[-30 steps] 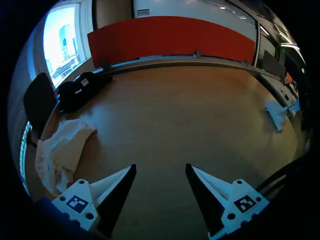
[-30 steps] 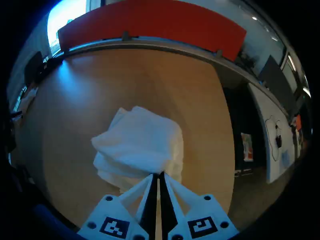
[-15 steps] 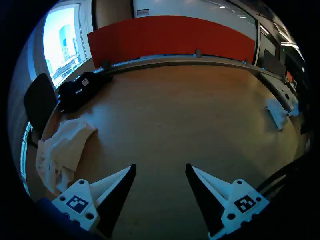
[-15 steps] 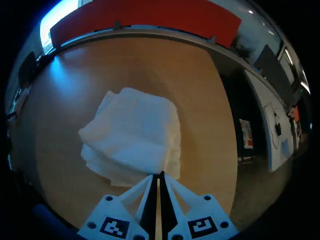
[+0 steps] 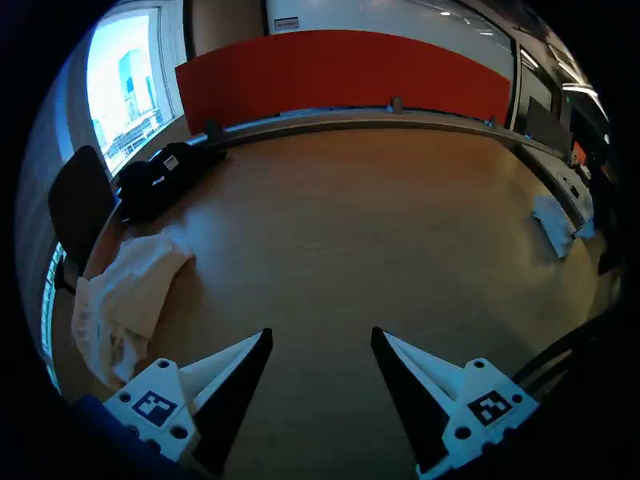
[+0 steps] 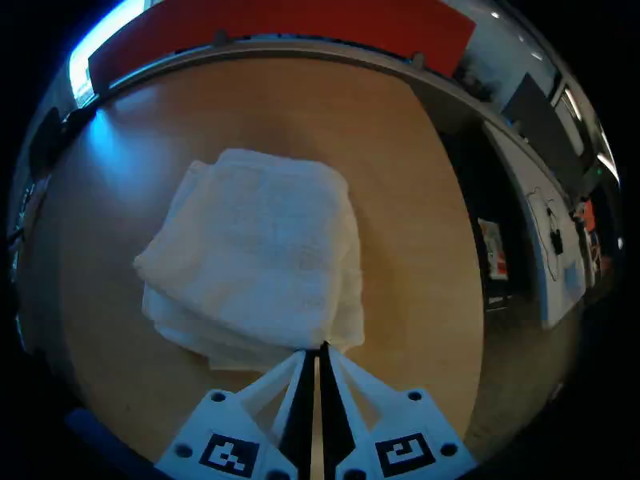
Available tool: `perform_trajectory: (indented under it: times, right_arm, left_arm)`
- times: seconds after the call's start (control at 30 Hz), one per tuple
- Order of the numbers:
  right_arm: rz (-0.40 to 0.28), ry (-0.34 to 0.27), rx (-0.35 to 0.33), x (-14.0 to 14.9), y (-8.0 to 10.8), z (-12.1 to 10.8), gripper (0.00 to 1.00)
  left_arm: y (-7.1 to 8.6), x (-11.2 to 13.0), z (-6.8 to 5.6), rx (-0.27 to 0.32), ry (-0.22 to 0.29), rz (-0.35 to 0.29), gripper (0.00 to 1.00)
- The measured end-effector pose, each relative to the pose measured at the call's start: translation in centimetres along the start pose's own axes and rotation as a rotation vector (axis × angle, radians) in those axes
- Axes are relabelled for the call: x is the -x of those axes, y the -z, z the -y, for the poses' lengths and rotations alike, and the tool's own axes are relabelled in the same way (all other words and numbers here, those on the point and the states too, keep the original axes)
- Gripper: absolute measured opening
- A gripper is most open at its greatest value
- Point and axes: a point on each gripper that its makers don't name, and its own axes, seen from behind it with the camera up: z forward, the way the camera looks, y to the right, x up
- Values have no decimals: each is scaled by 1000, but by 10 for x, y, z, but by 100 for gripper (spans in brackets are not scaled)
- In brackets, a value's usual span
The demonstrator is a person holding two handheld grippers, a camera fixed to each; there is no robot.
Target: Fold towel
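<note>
A white towel [image 6: 252, 252], folded into a thick square, lies on the wooden table [image 6: 400, 208] in the right gripper view. My right gripper [image 6: 318, 350] is shut on the towel's near corner, fingers pressed together over the cloth. The same folded towel [image 5: 554, 224] appears small at the far right of the left gripper view. My left gripper [image 5: 320, 340] hovers open above bare wood, holding nothing. A second, crumpled white towel [image 5: 128, 300] lies at the table's left edge, just left of the left finger.
A black bag [image 5: 164, 176] rests at the table's far left near a dark chair [image 5: 76, 204]. A red partition [image 5: 344, 76] runs along the back edge. The table's right edge drops off to the floor [image 6: 512, 320] close to the folded towel.
The right gripper has lowered with the towel, which now looks larger and lies flatter on the table. The left gripper has stayed still and open.
</note>
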Motion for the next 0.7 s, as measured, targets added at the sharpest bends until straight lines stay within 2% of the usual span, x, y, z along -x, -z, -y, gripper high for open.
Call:
perform_trajectory:
  times: [0.27, 0.7]
  right_arm:
    - [15, 8, 26, 2, -8, -3, 5]
    - [20, 1, 32, 3, -13, -4, 7]
  left_arm:
    - [0, 2, 1, -2, 2, 3, 91]
    - [-2, 2, 0, -2, 2, 8, 91]
